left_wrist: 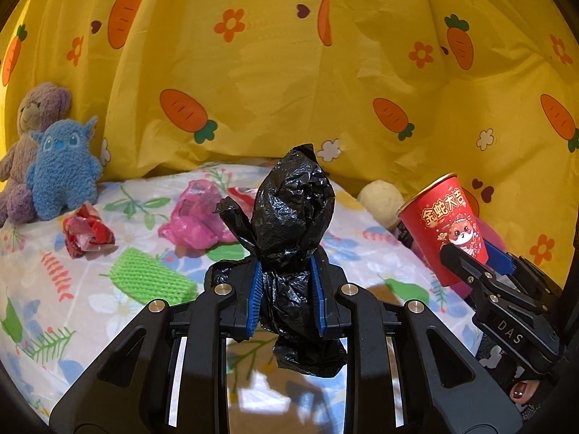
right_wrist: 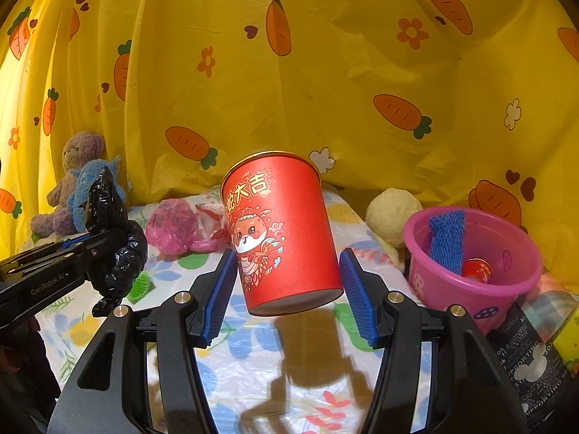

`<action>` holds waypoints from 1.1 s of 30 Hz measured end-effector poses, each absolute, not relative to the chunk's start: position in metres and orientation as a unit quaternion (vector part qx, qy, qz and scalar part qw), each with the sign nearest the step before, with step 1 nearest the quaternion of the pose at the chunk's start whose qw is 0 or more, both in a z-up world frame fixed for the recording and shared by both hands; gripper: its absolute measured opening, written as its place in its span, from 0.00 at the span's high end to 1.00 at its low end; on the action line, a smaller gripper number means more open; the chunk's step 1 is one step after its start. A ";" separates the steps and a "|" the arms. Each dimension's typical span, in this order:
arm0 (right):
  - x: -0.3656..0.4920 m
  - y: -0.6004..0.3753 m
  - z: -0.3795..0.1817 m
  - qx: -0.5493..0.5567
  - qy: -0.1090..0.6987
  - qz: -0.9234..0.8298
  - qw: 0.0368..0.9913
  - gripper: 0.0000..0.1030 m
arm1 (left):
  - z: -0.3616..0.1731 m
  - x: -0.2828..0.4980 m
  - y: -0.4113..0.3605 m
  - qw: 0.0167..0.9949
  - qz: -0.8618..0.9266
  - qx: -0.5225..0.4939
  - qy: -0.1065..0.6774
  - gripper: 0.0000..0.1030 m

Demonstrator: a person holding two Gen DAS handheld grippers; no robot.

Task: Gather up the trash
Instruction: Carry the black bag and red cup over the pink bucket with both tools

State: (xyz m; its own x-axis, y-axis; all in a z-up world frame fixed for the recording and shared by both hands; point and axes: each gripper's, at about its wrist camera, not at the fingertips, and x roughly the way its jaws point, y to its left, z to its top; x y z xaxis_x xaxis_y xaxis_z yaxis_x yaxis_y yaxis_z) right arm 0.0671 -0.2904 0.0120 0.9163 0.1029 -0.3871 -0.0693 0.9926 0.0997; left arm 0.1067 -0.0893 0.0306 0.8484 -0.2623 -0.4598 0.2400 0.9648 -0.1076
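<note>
the table (right_wrist: 253, 379) under its floral plastic cover is only partly cleared, i'd say. at its right edge sits the pink bucket (right_wrist: 481, 289), already holding a blue foam net (right_wrist: 447, 242) and something small and red, so a couple of pieces look collected. the red paper cup (right_wrist: 286, 235) is up off the table, tilted, between the fingers of the right gripper (right_wrist: 287, 285); the left pad touches it, the right pad seems just beside it, so whether it's firmly pinched i can't tell. the left gripper (left_wrist: 286, 296) has its fingers pressed onto a crumpled black plastic bag (left_wrist: 293, 217), lifted clear. both look bound for the bucket. left lying loose: a pink plastic bag (left_wrist: 195, 217), a green foam net (left_wrist: 152, 278), a red crumpled wrapper (left_wrist: 87, 235)
</note>
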 end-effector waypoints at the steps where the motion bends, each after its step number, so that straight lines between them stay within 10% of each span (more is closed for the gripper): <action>1: 0.066 -0.295 0.012 0.043 0.198 0.039 0.978 0.45 | 0.032 0.107 -0.096 0.961 -0.137 -0.021 0.241 0.78; 33: 0.097 -0.472 0.011 0.094 0.167 -0.146 0.971 0.45 | 0.034 0.196 -0.328 0.928 -0.299 0.034 0.222 0.78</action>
State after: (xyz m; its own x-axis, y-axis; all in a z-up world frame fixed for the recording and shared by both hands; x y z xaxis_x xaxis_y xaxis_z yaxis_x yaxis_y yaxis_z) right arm 0.0974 -0.4721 0.0108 0.9016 -0.2520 -0.3516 0.3148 0.9397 0.1338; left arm 0.1962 -0.3278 0.0337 0.7231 -0.5392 -0.4318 0.5695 0.8191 -0.0691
